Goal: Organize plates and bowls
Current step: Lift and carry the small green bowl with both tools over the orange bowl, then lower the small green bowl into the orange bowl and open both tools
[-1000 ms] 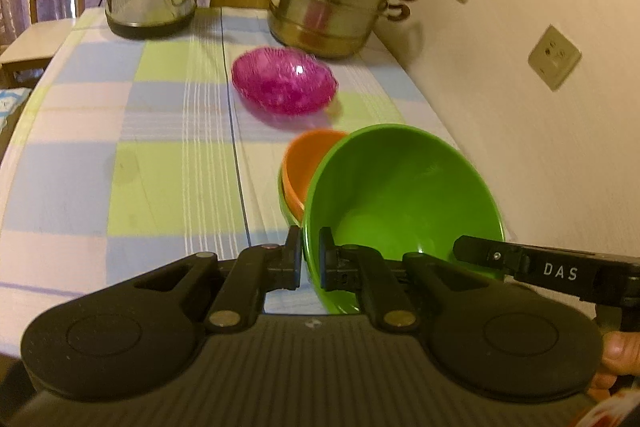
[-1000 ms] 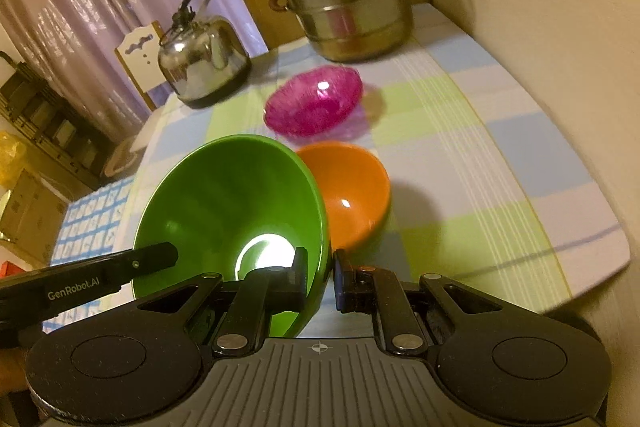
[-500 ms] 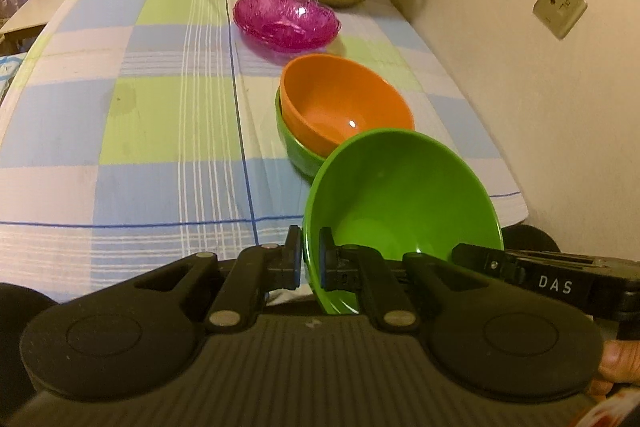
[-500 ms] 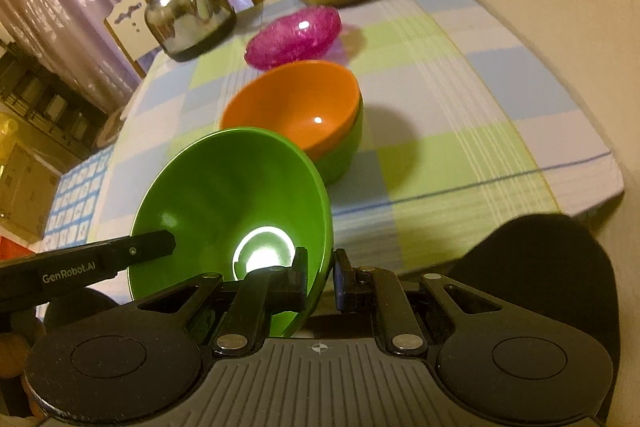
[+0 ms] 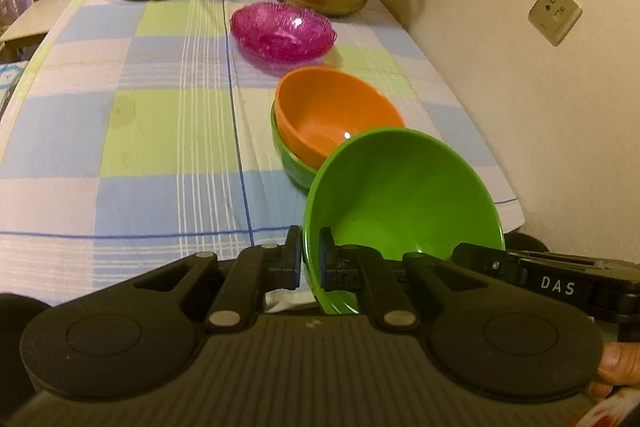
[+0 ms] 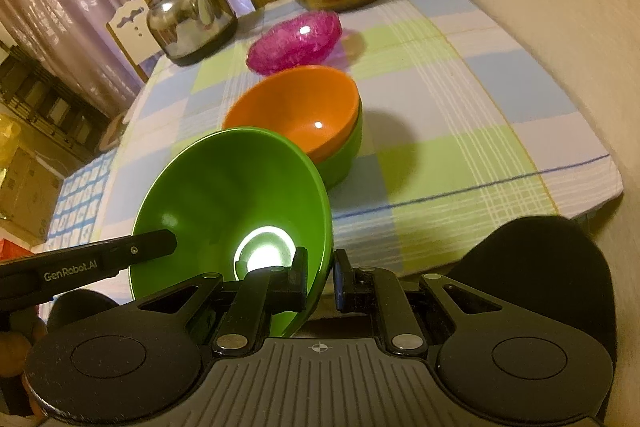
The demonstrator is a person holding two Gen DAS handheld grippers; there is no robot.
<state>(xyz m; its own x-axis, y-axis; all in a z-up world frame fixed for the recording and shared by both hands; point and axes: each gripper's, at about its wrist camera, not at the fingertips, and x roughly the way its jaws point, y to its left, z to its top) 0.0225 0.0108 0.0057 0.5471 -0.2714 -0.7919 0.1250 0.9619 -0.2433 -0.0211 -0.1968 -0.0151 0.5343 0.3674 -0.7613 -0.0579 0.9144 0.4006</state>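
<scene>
Left hand-held gripper (image 5: 309,261) and right hand-held gripper (image 6: 320,277) both pinching rim of glossy green bowl (image 5: 404,203), tilting near table (image 5: 132,147) front edge. Orange bowl (image 5: 334,117) nesting in another green bowl (image 5: 290,157); ribbed pink glass dish (image 5: 284,33) sitting beyond.

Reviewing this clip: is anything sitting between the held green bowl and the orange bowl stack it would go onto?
Nothing visible. Left gripper and right gripper both pinch the green bowl by its rim, just short of the orange bowl, whose inside is empty. The pink glass bowl lies beyond.
</scene>
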